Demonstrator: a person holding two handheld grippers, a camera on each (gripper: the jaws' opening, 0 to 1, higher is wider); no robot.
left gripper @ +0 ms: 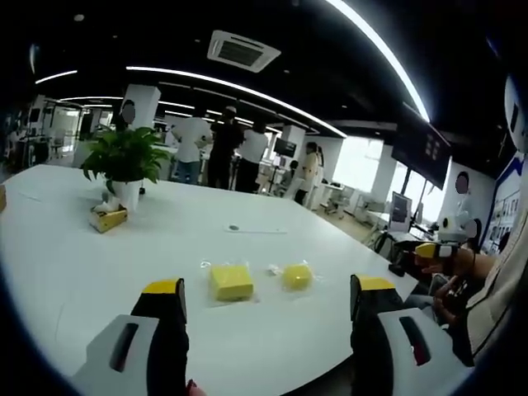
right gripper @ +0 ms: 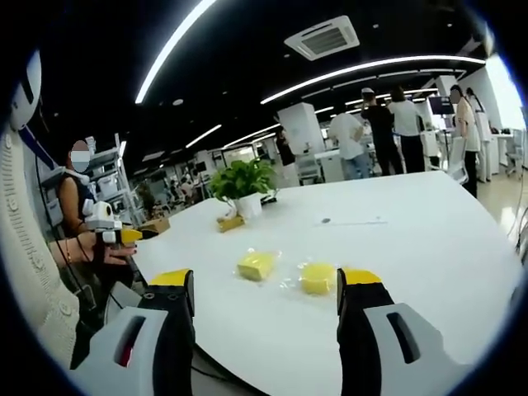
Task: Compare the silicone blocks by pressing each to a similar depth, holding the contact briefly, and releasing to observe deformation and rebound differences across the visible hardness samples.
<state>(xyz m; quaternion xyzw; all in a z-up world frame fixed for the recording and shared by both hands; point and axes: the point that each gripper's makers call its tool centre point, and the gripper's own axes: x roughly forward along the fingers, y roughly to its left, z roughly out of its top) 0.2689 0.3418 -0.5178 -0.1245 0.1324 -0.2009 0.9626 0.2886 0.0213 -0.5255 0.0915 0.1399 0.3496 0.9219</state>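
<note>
Left gripper (left gripper: 268, 297): jaws spread wide, yellow tips up, nothing between them, held above the near edge of the white table (left gripper: 74, 272). Right gripper (right gripper: 264, 285): same state, jaws apart and empty, hanging over the table (right gripper: 429, 256) edge.

Just past the jaw tips, two yellow silicone blocks lie flat on the table, each on a clear plastic wrapper. Left gripper view: square block (left gripper: 231, 281) slightly left of centre, round block (left gripper: 297, 275) to its right, close together but apart. Right gripper view: square block (right gripper: 256, 265) left, round block (right gripper: 317, 278) right, the round one just beside that view's right jaw tip. Neither gripper touches either block.

Off the table's side, a seated person holds another gripper-like device with a yellow tip: at the right edge of the left gripper view (left gripper: 436, 250), at the left of the right gripper view (right gripper: 115, 233).

Mid-table: a small dark spot (left gripper: 233, 228) on the surface, with a thin flat strip beside it; can't tell what either is.

Farther out: potted plant (left gripper: 125, 161) in a white pot, with a small yellowish box (left gripper: 108, 219) at its base. Same plant (right gripper: 243, 183) and box (right gripper: 231, 223) in the right gripper view.

Background: several people standing (left gripper: 223, 148) beyond the table, desks and monitors, a ceiling air-con cassette (left gripper: 242, 51), and long curved light strips (left gripper: 239, 88).
</note>
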